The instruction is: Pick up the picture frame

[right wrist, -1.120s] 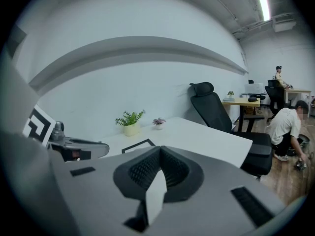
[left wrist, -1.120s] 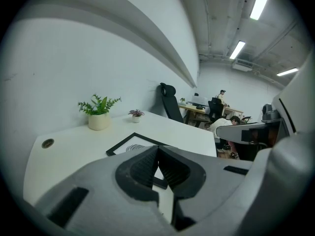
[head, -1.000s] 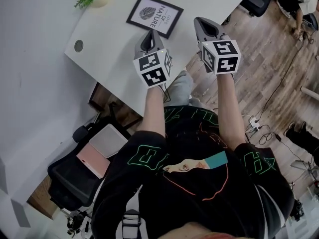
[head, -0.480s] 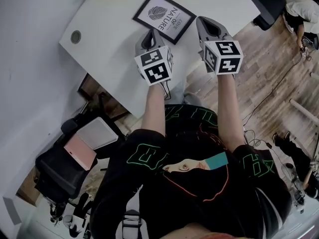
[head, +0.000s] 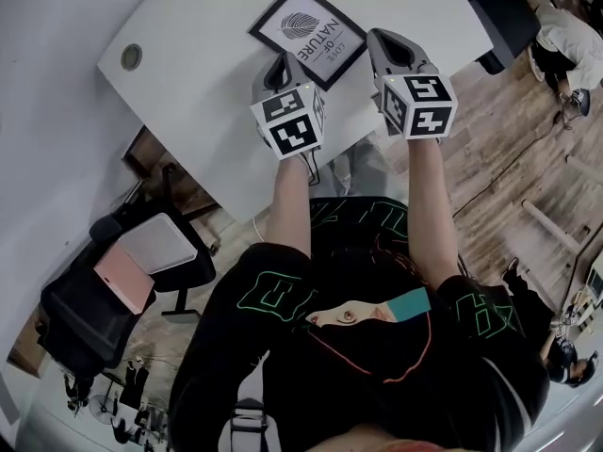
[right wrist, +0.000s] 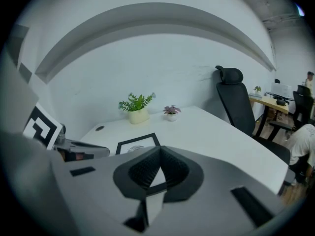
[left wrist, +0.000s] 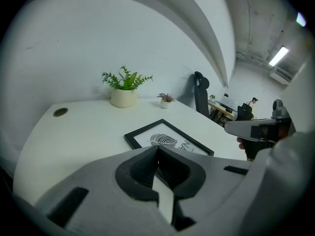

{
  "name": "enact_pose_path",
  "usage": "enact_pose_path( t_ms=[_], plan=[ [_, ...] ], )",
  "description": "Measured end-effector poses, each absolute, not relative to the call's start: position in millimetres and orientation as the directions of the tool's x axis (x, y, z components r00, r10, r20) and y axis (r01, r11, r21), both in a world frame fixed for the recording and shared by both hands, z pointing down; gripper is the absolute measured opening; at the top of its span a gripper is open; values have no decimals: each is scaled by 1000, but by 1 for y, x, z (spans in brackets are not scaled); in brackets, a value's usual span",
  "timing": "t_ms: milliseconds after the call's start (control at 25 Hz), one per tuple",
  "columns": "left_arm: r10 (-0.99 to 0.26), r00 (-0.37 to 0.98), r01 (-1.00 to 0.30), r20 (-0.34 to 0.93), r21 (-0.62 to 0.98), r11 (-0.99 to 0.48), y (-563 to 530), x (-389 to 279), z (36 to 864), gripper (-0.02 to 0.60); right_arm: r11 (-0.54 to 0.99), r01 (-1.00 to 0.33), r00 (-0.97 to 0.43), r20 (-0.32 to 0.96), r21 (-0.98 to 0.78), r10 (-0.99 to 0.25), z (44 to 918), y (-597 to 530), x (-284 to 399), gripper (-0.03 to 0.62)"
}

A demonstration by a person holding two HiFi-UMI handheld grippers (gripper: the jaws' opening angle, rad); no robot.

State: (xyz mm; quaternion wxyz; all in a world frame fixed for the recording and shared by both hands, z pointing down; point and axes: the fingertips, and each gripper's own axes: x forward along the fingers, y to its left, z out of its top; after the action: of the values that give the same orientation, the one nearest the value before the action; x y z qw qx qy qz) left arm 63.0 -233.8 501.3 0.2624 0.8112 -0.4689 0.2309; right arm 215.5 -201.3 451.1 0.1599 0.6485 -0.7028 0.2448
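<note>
Jaws on both my grippers are clenched, pad against pad, with nothing between them; this holds for the left gripper (left wrist: 157,150) and the right gripper (right wrist: 158,155) alike.

The picture frame (head: 308,34) lies flat on the white table (head: 207,102), leaf print up, and neither gripper touches it. In the head view it sits at about 1 o'clock from my left gripper, just beyond the tip. From my right gripper it sits at 9 o'clock, near but apart.

In the left gripper view a potted plant (left wrist: 123,93) and a smaller pot (left wrist: 166,100) stand by the wall, at 11 to 12 o'clock from the frame. A cable grommet (head: 131,57) lies at 9 o'clock, well apart.

Assessment: this is the approach step, and no grasp has begun. In my judgement the next move calls for parting one set of jaws, lowering it to a frame edge and closing there. A flat-lying frame offers little edge to catch, so a shallow angle of entry looks advisable.
</note>
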Motion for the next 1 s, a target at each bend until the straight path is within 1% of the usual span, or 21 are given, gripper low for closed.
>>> enact_pose_path(
  t_ms=[360,440,560,800,880,1000],
  plan=[
    [-674,360,-933,645,239,-270,-239,62,519,5,219,-969,-244,592,-116,-768,478,-235,210,5],
    [-677,332,-943,657,232,-237,-239,63,523,41,252,-962,-266,604,-110,-752,482,-242,213,5],
    [-687,276,-961,673,215,-175,-238,59,529,46,308,-944,-310,618,-114,-723,489,-251,213,5],
    [-687,225,-971,691,218,-98,-235,55,540,94,385,-916,-364,633,-110,-683,504,-266,209,10],
    [-689,214,-972,692,220,-81,-233,55,543,108,413,-903,-387,641,-118,-663,510,-268,206,43],
    [-696,192,-974,692,219,-51,-231,54,544,112,459,-880,-418,661,-124,-624,517,-271,200,55]
  ],
)
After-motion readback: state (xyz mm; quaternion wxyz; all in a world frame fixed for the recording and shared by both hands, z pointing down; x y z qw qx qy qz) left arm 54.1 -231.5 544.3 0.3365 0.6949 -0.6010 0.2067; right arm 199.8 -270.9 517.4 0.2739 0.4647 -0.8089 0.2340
